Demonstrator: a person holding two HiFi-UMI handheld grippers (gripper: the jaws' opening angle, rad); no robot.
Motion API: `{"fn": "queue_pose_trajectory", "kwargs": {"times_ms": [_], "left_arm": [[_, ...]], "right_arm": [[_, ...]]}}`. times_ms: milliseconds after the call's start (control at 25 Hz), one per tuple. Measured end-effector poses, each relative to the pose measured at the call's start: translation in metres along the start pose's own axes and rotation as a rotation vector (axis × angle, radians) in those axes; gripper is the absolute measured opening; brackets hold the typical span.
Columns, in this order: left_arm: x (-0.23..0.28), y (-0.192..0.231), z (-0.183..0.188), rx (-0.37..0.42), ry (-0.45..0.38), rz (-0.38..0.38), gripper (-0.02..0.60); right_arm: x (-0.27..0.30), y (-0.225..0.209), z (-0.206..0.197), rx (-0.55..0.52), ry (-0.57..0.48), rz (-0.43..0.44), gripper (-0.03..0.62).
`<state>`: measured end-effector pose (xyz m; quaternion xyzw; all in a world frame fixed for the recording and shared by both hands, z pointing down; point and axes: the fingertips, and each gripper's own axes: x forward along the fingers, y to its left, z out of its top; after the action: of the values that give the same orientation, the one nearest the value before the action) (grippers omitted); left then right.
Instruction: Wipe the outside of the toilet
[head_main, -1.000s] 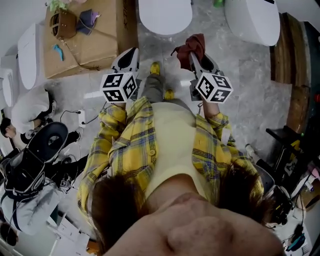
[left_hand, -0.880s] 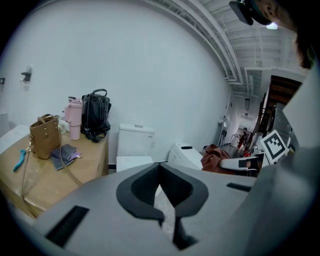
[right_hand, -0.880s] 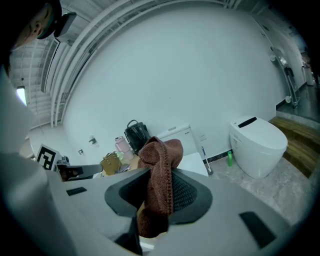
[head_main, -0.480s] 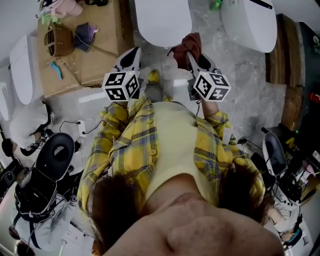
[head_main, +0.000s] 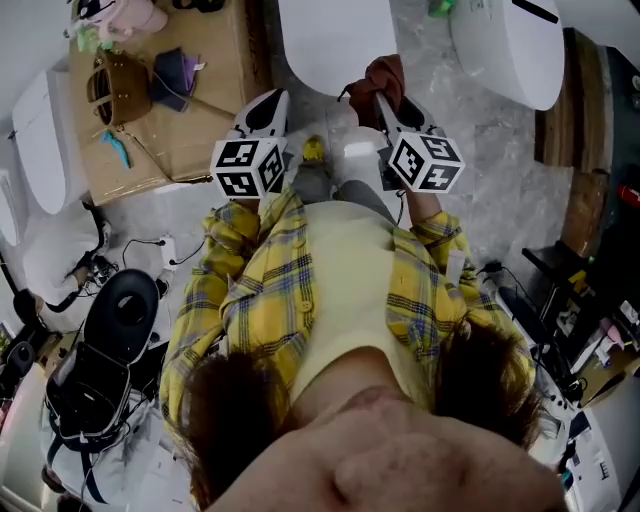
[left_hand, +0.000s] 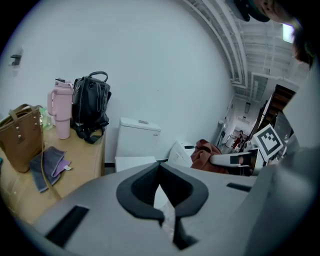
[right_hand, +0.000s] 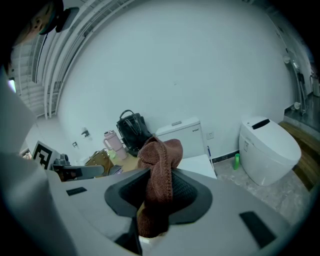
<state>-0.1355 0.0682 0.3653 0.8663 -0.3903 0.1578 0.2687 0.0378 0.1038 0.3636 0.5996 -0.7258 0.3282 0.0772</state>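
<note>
right gripper view: right tongs (right_hand: 152, 215) pinch a brown cloth (right_hand: 160, 160) by one bunched fold; left tongs (left_hand: 165, 210) are pressed together, empty. farther ahead the toilet (right_hand: 185, 134) stands apart from it, and hard rubbing could tug that fold loose.

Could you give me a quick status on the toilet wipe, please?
Left gripper shut, empty. Right gripper shut on brown cloth. Cloth raised before the toilet, no contact seen. Nothing in the way.
</note>
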Motion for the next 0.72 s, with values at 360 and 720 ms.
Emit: {"fn": "queue_pose_trajectory", "kwargs": {"times_ms": [360,720], "left_arm": [[0.013,0.017,-0.003,-0.016,0.03,0.009,0.006],[0.039,0.025,0.0,-0.004,0.05,0.046,0.006]], "right_arm": [[0.02,-0.01,0.004,0.004,0.022,-0.025,0.121],[0.062,-0.023,0.012,-0.034,0.056,0.007,0.121]]}}
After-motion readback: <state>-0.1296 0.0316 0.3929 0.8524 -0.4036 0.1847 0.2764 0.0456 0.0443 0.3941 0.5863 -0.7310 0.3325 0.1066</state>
